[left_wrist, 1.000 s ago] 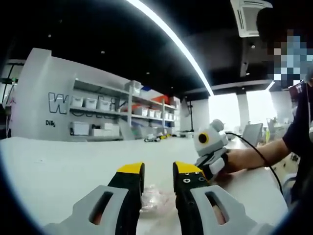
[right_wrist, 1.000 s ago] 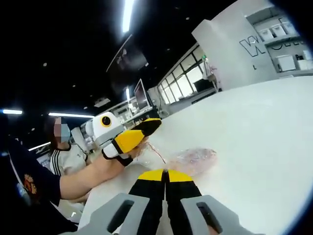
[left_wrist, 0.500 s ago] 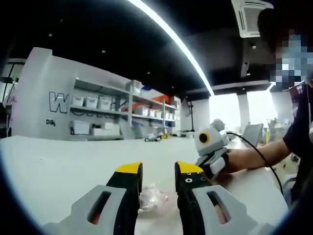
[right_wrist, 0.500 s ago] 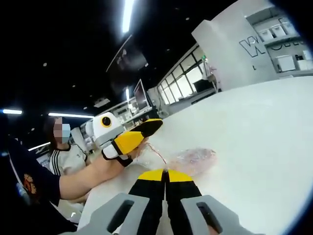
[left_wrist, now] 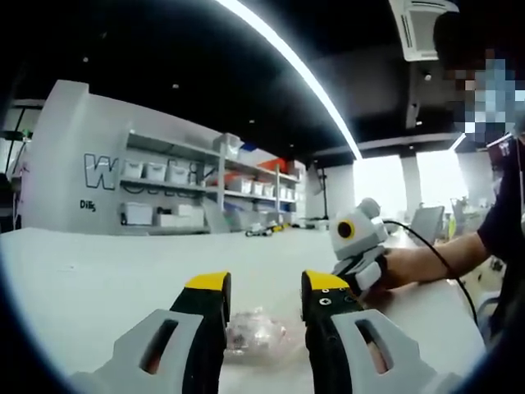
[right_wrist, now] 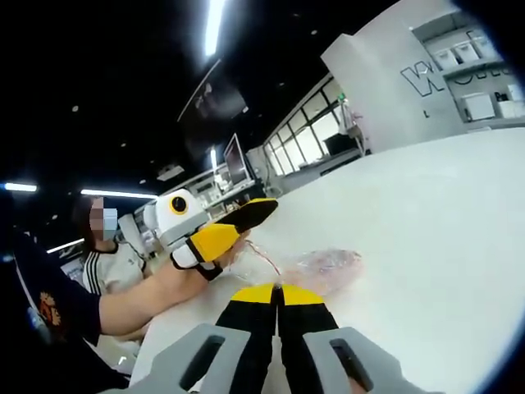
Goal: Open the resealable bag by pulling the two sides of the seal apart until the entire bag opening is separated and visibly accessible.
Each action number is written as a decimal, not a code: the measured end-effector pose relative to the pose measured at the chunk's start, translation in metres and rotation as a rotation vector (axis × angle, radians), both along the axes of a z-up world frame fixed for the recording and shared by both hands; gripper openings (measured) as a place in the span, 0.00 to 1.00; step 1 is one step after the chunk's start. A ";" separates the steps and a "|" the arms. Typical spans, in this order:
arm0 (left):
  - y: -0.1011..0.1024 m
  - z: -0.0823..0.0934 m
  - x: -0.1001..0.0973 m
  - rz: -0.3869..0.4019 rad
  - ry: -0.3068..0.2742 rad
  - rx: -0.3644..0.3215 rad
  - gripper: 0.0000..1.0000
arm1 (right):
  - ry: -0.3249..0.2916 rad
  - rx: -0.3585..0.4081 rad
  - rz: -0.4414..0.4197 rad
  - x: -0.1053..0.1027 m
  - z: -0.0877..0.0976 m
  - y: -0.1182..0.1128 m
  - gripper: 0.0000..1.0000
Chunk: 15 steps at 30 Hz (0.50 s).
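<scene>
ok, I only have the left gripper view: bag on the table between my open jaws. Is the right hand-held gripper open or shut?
Observer: Shut. In the right gripper view, the right hand-held gripper has its yellow tips pressed together at the near edge of the resealable bag. I cannot tell if it pinches any film.
Operator: Where does my left one sit from that side?
Observer: The left hand-held gripper is at the bag's left end in that view, beside a thin red strip on the bag.
Operator: Any opening visible yet?
Observer: None that I can see. The bag lies low on the white table, with pinkish contents showing through the clear film.
</scene>
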<state>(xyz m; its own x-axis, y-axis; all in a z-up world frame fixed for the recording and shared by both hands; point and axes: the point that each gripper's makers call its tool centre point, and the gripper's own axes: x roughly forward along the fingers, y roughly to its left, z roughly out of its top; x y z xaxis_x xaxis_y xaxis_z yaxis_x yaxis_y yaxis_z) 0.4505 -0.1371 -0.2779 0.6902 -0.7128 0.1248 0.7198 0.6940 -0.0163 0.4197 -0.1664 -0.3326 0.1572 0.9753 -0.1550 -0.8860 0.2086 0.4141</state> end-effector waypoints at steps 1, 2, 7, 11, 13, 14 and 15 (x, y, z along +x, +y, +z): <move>0.000 0.000 0.000 0.002 0.001 0.001 0.36 | 0.000 0.001 0.000 0.000 0.000 0.000 0.00; 0.001 -0.001 0.001 0.006 0.002 0.002 0.37 | 0.000 0.002 0.000 0.000 0.000 0.000 0.00; 0.003 0.000 0.002 0.019 -0.007 0.007 0.37 | -0.001 0.001 0.000 0.000 0.000 0.000 0.00; 0.004 0.001 0.002 0.020 -0.003 -0.006 0.41 | -0.001 0.001 0.000 0.000 0.000 0.000 0.00; 0.004 0.000 0.003 0.030 -0.006 0.002 0.45 | -0.002 0.000 -0.002 0.001 0.000 0.000 0.00; 0.005 0.000 0.004 0.033 -0.005 0.003 0.46 | -0.001 0.001 -0.003 0.001 0.000 0.000 0.00; 0.005 0.000 0.004 0.035 -0.004 0.004 0.47 | -0.001 0.002 -0.003 0.001 0.000 0.000 0.00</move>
<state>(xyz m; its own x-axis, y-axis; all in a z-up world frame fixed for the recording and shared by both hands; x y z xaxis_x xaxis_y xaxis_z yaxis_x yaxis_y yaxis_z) 0.4547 -0.1322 -0.2784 0.7145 -0.6885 0.1244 0.6948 0.7192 -0.0105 0.4208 -0.1668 -0.3323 0.1598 0.9752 -0.1531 -0.8859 0.2101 0.4135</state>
